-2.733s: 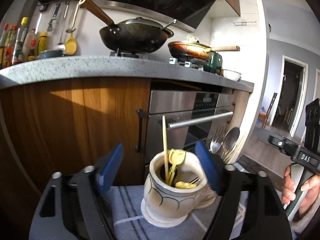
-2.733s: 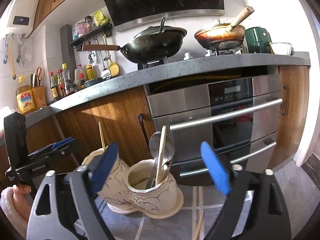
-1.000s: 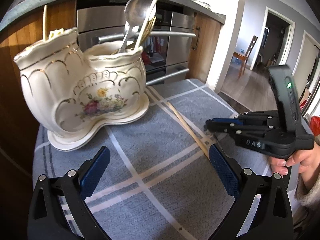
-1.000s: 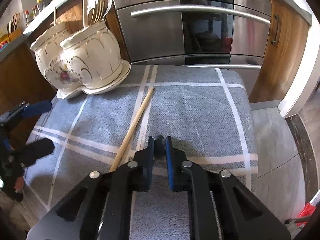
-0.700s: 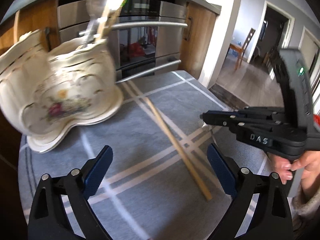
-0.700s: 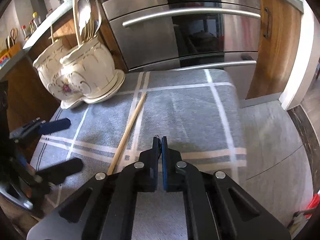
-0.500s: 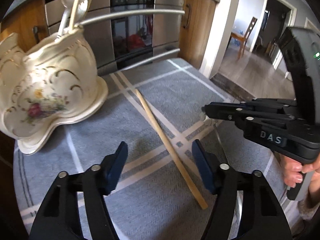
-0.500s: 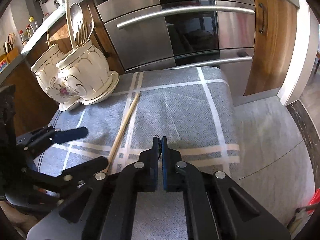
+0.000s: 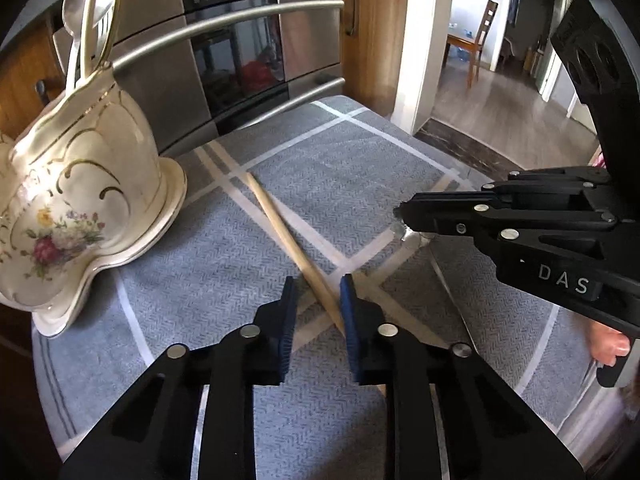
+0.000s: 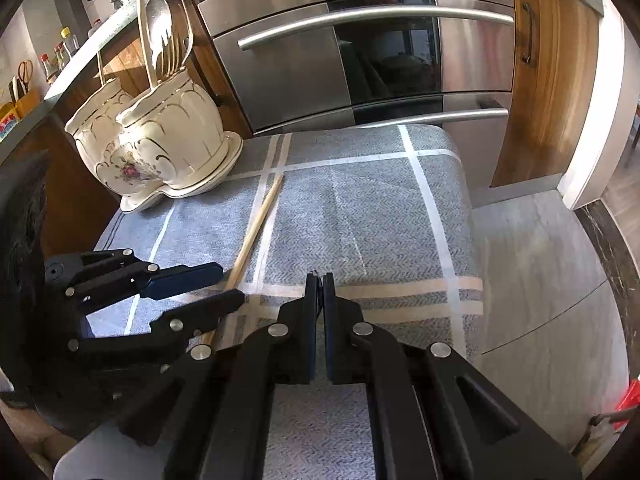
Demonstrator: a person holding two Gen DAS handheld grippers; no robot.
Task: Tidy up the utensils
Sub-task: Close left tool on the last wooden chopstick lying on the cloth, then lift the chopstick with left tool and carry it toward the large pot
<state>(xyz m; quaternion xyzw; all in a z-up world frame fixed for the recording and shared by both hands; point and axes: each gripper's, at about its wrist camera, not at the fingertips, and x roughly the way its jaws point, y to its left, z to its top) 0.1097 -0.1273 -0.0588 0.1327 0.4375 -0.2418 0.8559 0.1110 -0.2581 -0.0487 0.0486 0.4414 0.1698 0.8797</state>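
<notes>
Though well advanced by the look of it, not yet finished. Already upright in the cream porcelain double-cup holder with gilt trim and a flower print: silver spoon and forks in 1 cup, plus 1 pale stick in each cup, as far as the right wrist view shows. Left out: 1 long pale wooden chopstick, lying flat on the grey checked cloth over the worktop, far end near the holder's saucer but apart from it, near end running between the blue pads of the left tool. Left tool: lowered over that near end, jaws just been closing, now narrow with the chopstick between them. Pads seemingly not pressing on it yet, so no firm hold to report. Right tool: hovering just beside, above the cloth's pale stripe, jaws together with only a slit between. Cannot tell whether anything thin is pinched there. Faint pale line on the cloth leading toward its tips: perhaps a crease, perhaps a slim utensil. Remaining, as a judgement: finish the pinch on the chopstick, lift it, tip it upright and drop it into 1 of the 2 cups, likely beside another stick. After that, nothing else loose on the cloth to be seen, apart from that doubtful line.
</notes>
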